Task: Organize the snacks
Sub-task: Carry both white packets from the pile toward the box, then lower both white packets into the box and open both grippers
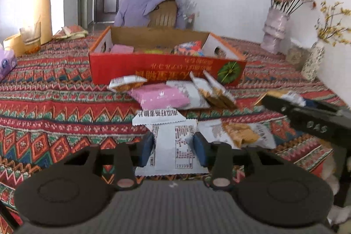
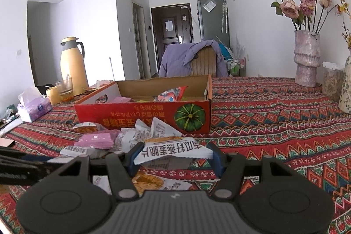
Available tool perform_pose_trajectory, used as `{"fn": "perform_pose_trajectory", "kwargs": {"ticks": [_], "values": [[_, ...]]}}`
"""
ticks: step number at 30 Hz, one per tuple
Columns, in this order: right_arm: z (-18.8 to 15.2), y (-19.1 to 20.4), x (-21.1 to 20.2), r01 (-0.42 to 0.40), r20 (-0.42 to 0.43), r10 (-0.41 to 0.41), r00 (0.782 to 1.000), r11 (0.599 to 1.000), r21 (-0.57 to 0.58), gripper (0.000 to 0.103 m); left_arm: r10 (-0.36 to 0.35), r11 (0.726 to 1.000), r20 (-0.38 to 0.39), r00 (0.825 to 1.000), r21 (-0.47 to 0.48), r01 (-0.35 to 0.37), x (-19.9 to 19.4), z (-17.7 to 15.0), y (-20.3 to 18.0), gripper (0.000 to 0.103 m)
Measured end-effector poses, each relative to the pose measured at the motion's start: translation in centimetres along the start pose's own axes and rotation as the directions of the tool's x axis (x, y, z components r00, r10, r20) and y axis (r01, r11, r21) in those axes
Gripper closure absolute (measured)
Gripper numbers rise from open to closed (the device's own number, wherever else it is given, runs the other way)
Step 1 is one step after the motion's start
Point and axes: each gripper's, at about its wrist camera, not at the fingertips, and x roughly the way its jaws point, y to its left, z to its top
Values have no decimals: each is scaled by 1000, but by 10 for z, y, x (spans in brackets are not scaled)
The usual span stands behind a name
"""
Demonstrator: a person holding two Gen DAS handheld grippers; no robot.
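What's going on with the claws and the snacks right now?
Left claw shut on white packet. Right claw shut on another packet. Red box ahead, loose snacks between.

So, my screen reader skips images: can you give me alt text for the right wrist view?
The right gripper holds a white snack packet above a patterned tablecloth. Beyond it lie loose snack packets and an open red box partly filled with snacks.

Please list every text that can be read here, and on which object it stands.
"南瓜籽燕麦脆片": upside down, on the white packet.
"DAS": on the black housing.
Red box print, upside down: too blurred to read.
Printed packet in the left view: too small to read.
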Motion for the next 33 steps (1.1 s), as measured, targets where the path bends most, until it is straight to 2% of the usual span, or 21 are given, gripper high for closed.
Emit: {"fn": "perform_pose_trajectory", "kwargs": {"ticks": [11, 19, 24, 33], "values": [[4, 11, -2, 2, 8, -2, 1000, 1000, -26, 42, -47, 999, 74, 996, 13, 46, -24, 6, 2, 63], [10, 15, -1, 2, 21, -2, 1000, 999, -35, 42, -44, 999, 141, 989, 3, 44, -31, 27, 5, 63], [21, 17, 6, 3, 37, -2, 999, 999, -44, 42, -37, 999, 169, 985, -9, 39, -21, 46, 8, 63], [68, 17, 48, 11, 95, -5, 995, 998, -58, 42, 6, 999, 198, 980, -42, 2, 20, 96, 18, 63]]}}
